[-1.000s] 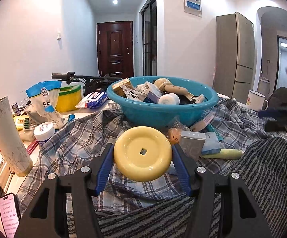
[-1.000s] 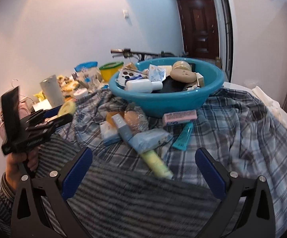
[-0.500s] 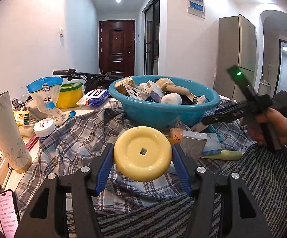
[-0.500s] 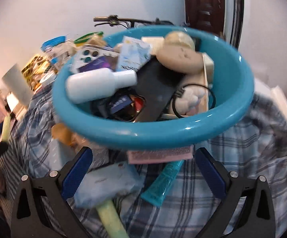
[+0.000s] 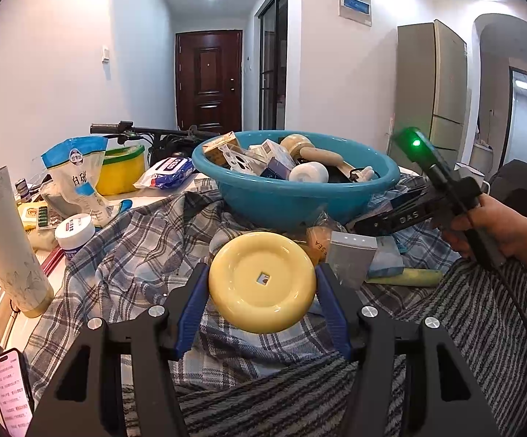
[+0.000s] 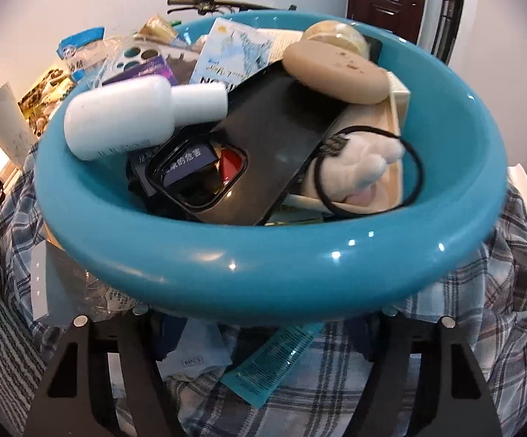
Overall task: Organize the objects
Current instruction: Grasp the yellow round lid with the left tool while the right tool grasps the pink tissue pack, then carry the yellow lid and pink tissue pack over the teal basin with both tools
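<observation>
Left claw (image 5: 262,284) squeezes yellow disc (image 5: 262,282), held above plaid cloth (image 5: 146,255), near side of blue bowl (image 5: 292,200). Right claw (image 6: 263,324) low against bowl front, fingertips hidden under rim; can't tell if open. Bowl full: white bottle (image 6: 132,116), black case (image 6: 263,142).

Upper centre of the left view — a dark wooden door (image 5: 209,82); far right, a tall grey fridge (image 5: 431,94); lower left corner — a lit phone (image 5: 11,389).
</observation>
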A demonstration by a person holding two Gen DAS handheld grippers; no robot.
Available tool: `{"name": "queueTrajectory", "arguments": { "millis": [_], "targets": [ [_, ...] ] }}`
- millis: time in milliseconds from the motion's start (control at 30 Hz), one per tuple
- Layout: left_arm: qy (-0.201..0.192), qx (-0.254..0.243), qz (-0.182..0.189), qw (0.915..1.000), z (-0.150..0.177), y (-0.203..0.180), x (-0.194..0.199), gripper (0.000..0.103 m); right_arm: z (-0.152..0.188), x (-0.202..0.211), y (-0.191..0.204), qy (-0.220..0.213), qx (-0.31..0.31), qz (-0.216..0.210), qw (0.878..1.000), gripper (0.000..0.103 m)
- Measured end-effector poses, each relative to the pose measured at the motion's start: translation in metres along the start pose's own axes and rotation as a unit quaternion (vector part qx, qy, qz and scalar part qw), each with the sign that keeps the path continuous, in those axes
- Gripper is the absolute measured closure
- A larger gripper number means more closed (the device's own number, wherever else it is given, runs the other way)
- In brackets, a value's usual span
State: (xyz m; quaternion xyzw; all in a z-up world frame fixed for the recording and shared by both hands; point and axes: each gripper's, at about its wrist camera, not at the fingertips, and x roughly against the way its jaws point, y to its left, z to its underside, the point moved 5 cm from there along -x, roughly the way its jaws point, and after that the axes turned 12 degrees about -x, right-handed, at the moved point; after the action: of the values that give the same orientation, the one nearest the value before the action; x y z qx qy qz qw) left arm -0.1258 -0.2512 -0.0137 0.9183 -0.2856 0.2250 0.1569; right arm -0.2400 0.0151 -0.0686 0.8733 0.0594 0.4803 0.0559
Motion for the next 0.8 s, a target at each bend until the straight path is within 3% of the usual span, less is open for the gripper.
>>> {"name": "queueTrajectory", "arguments": {
  "millis": [167,433,533,667,800],
  "targets": [
    [0.005,0.011,0.003,0.9999,0.001,0.004,-0.002,0.042,0.011,0.029,0.001,-0.02,0.009,0.0,1.0,0.032],
    [0.006,0.016,0.004,0.9998,0.002,0.006,-0.003,0.042,0.05,0.093,0.017,-0.048,0.025,-0.034,0.998,0.032],
    [0.005,0.02,0.006,0.9998,0.002,0.008,-0.002,0.042,0.06,0.113,0.029,-0.066,0.05,-0.023,0.996,0.032],
    [0.006,0.024,0.006,0.9997,0.003,0.009,-0.002,0.042,0.055,0.151,0.041,-0.113,0.062,-0.031,0.991,0.032],
    [0.006,0.024,0.006,0.9997,0.003,0.01,-0.002,0.042,0.02,0.204,0.042,-0.193,0.05,-0.039,0.979,0.032]
  ]
}}
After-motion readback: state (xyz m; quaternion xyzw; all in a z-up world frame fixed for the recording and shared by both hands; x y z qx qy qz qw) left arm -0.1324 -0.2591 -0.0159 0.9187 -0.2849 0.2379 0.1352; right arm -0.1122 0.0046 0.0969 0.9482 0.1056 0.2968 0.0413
